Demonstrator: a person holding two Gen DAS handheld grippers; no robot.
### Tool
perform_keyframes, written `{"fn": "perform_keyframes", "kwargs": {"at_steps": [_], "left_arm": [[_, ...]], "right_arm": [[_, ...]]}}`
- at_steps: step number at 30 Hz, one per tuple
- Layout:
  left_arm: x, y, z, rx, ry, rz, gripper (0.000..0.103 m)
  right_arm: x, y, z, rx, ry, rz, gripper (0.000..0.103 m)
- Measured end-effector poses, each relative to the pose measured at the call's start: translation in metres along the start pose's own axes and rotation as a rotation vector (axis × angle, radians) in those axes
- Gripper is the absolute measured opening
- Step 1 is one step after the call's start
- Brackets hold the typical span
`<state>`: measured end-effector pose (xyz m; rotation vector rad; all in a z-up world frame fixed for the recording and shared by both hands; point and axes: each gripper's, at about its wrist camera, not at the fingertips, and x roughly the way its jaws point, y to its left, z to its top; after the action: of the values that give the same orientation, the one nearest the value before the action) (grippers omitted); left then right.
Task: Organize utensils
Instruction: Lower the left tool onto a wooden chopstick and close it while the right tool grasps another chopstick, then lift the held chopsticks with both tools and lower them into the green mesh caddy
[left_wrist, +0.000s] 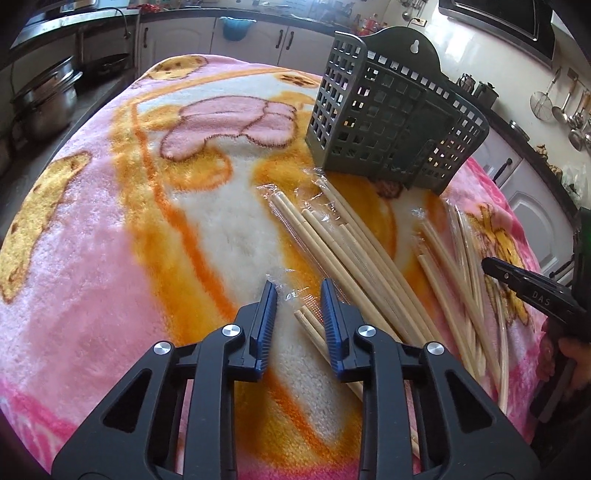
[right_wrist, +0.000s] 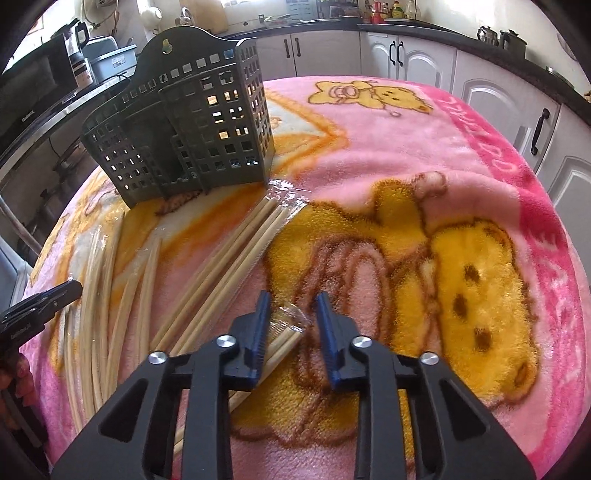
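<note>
both grippers, left and right, straddle wrapped chopsticks, fingers narrowed but not pinching yet; squeeze firmly before lifting to the holder

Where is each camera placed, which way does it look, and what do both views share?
Left wrist: on the left gripper, looking down along its fingers at wrapped chopsticks; the right gripper and a hand show at the right edge.
Right wrist: on the right gripper, looking down at a wrapped chopstick pair; the left gripper shows at the left edge.
Shared: the green utensil caddy, chopsticks, cartoon blanket.
</note>
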<state>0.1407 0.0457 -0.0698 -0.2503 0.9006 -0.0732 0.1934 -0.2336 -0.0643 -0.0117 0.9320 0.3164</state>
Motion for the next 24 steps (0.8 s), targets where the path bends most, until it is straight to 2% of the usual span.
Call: {"fn": "perform_keyframes", "kwargs": {"at_steps": [8, 14, 24], "left_arm": [[0.005, 0.009, 0.007, -0.019, 0.012, -0.022, 0.009], [0.006, 0.017, 0.014, -0.035, 0.021, -0.055, 0.005], [-0.028, 0.016, 0.036, -0.017, -0.080, -0.079, 0.004]], "right_arm": [[-0.006, -0.006, -0.001, 0.021, -0.019, 0.029, 0.007], [-0.019, -0.007, 0.003, 0.021, -0.061, 0.041, 0.006], [-0.053, -0.005, 0.017, -0.001, -0.148, 0.040, 0.006]]}}
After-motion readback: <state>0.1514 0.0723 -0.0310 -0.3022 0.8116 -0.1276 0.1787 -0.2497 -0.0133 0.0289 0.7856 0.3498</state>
